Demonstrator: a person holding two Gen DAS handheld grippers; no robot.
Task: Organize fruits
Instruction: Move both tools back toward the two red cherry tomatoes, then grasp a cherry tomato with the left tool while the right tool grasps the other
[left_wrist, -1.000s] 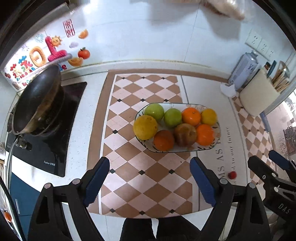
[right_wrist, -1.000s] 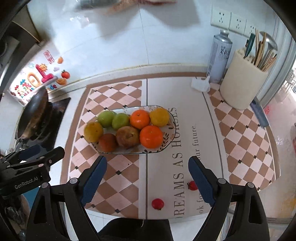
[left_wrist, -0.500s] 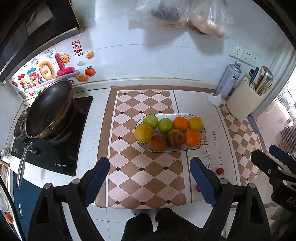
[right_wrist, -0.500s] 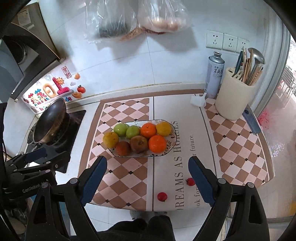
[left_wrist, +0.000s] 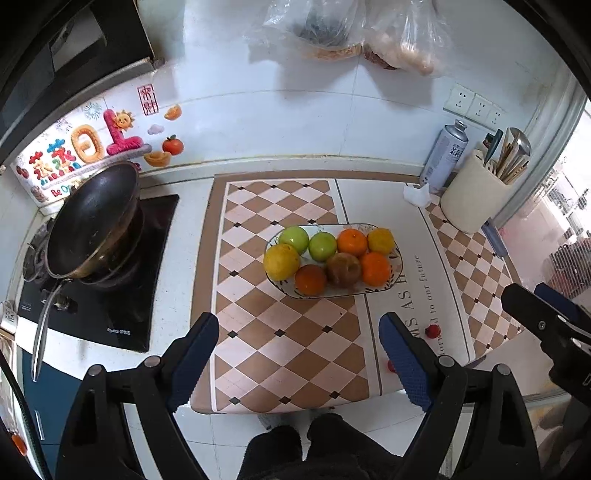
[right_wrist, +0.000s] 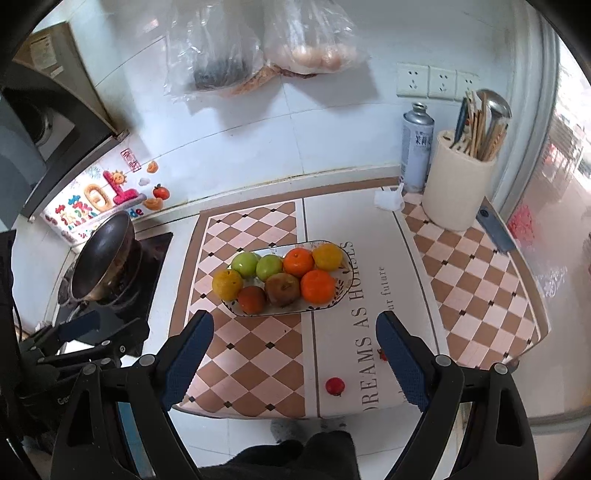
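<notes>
- Through the left wrist view, the left gripper (left_wrist: 298, 363) hung well above the worktop (left_wrist: 184, 258) with its fingers (left_wrist: 194, 363) spread wide and nothing between them.
- An oval plate (left_wrist: 395, 286) sat on the checked mat (left_wrist: 280, 343), filled with two green fruits, three oranges, two yellow fruits and a brownish one, all touching in two rows.
- Two small red fruits (left_wrist: 429, 331) lay loose on the mat near its front edge, well apart from the plate; one was half hidden behind the right-hand finger.
- At the right edge of this view the right gripper (left_wrist: 543, 314) showed only in part.
- Through the right wrist view, the right gripper's fingers (right_wrist: 402, 363) were opening, already wide, again with nothing between them.
- From here the plate (right_wrist: 341, 295) looked full and tidy, with a wok (right_wrist: 101, 258) to its left and a utensil pot (right_wrist: 456, 184) at the back right.
- One small red fruit (right_wrist: 335, 386) lay in plain sight near the mat's front edge; the other peeked out beside the right-hand finger.
- Judging by this, the large fruit was sorted, and the two small red fruits appeared to be what was left.
</notes>
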